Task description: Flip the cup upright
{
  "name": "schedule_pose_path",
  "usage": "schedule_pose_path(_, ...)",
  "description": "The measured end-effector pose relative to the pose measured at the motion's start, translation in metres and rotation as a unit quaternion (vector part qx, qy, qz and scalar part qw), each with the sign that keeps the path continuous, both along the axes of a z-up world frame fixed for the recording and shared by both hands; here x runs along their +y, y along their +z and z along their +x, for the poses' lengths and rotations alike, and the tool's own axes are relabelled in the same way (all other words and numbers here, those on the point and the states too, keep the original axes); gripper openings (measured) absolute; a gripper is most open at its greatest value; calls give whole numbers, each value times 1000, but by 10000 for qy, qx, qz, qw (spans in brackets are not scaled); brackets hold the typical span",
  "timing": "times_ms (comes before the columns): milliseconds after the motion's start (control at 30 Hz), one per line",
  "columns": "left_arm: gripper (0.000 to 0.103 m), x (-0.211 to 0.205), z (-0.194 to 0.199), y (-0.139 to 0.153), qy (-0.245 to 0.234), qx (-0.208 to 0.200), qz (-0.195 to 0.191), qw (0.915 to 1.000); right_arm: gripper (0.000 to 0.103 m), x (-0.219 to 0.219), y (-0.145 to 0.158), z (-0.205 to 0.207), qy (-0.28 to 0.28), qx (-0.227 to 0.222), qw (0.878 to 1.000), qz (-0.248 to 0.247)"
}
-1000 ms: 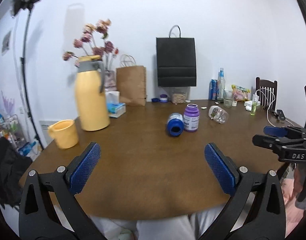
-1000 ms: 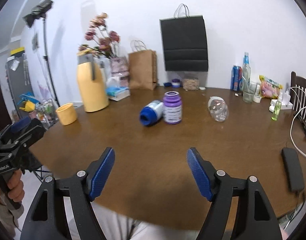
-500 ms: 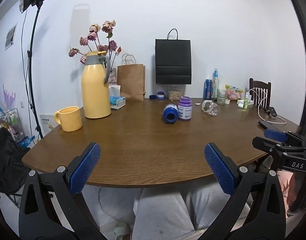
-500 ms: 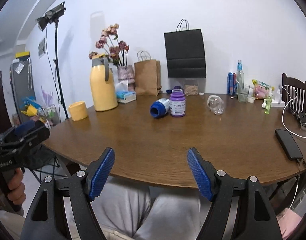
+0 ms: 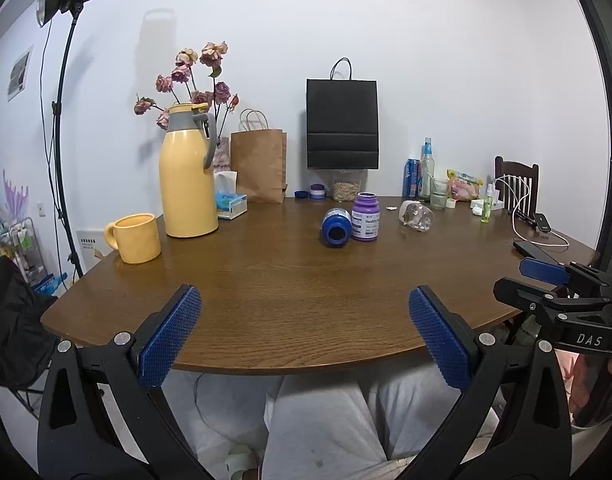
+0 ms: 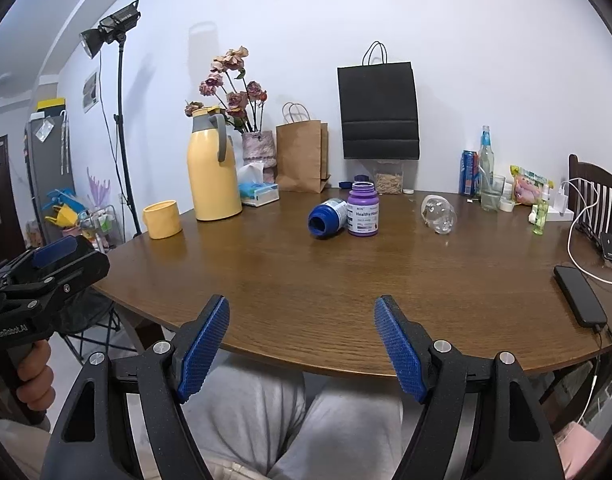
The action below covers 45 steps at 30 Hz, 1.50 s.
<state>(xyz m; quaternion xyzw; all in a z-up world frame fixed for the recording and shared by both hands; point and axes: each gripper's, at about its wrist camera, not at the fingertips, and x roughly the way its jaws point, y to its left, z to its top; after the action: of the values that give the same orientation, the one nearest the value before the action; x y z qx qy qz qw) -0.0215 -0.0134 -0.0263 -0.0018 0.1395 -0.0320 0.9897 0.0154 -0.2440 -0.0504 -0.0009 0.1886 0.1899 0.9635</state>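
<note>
**Clear cup lies tipped to the right of the purple jar, both grippers empty**

The clear, see-through cup (image 5: 417, 218) lies on its side on the brown wooden table (image 5: 286, 300), a little to the right of the purple screw-top jar (image 5: 365, 216) and apart from it. Whether it is glass or plastic cannot be told. Judge it light, hard-walled and smooth, so it will likely roll or slip if you nudge it. It may also crack if you set it down hard.

Your left gripper (image 5: 304, 320) and right gripper (image 6: 302, 320) hang on the near side of the jar, well short of it. The blue pads of each are spread wide with nothing between them.

The right one sits on the cup's side of the jar, so it looks the better choice. Close across the round wall near the middle, not on the rim, then swing the mouth upward. Keep clear of the blue bottle (image 5: 335, 228) lying against the jar's left.

Writing you can read: "Healthy" on the jar's label, "DAS" on the right gripper's body, and what looks like "GenRobot.AI" on the left one
</note>
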Motion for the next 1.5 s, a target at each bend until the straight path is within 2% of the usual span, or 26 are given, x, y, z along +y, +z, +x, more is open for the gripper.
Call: schedule_pose_path(1500,103,1,3,-2,-88,151,-46,9998,80,4,-1,-1,-21,10,9998,-186)
